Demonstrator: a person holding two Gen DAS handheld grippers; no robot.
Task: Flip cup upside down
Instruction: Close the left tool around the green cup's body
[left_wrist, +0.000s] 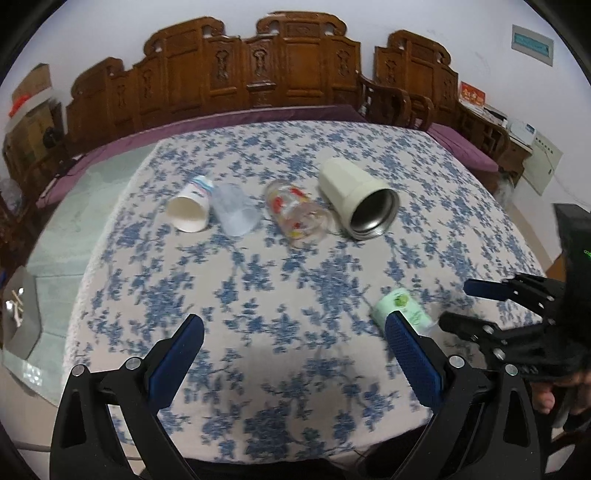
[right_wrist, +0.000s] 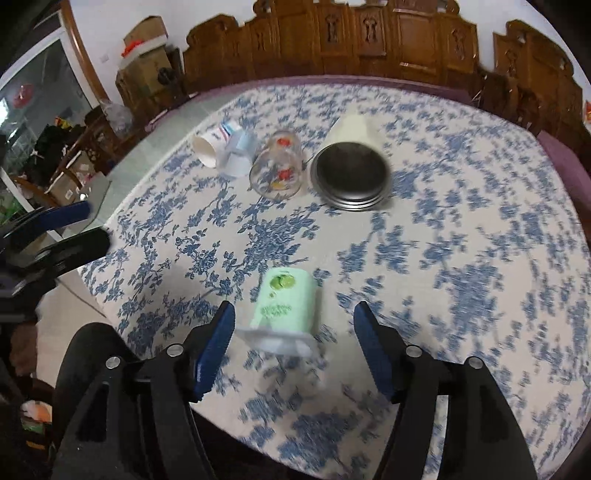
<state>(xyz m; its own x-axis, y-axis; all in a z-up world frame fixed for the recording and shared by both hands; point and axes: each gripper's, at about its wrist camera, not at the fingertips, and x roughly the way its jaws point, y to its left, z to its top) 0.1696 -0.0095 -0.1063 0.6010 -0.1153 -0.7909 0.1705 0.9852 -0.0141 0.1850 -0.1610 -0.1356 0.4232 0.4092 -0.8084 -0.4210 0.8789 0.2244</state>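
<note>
A green yogurt-style cup (right_wrist: 284, 306) lies on its side on the blue-flowered tablecloth (right_wrist: 461, 240), its wide white rim toward me. My right gripper (right_wrist: 293, 323) is open, its fingers on either side of the cup and apart from it. The cup also shows in the left wrist view (left_wrist: 404, 306), partly behind my left gripper's right finger. My left gripper (left_wrist: 293, 332) is open and empty above the cloth. The right gripper (left_wrist: 491, 299) shows at the right edge of the left wrist view.
Farther back lie a white paper cup (left_wrist: 190, 208), a clear plastic cup (left_wrist: 234, 212), a printed glass (left_wrist: 295, 212) and a cream steel-lined mug (left_wrist: 356, 197), all on their sides. Carved wooden benches (left_wrist: 288, 62) stand behind the table. The table edge is near me.
</note>
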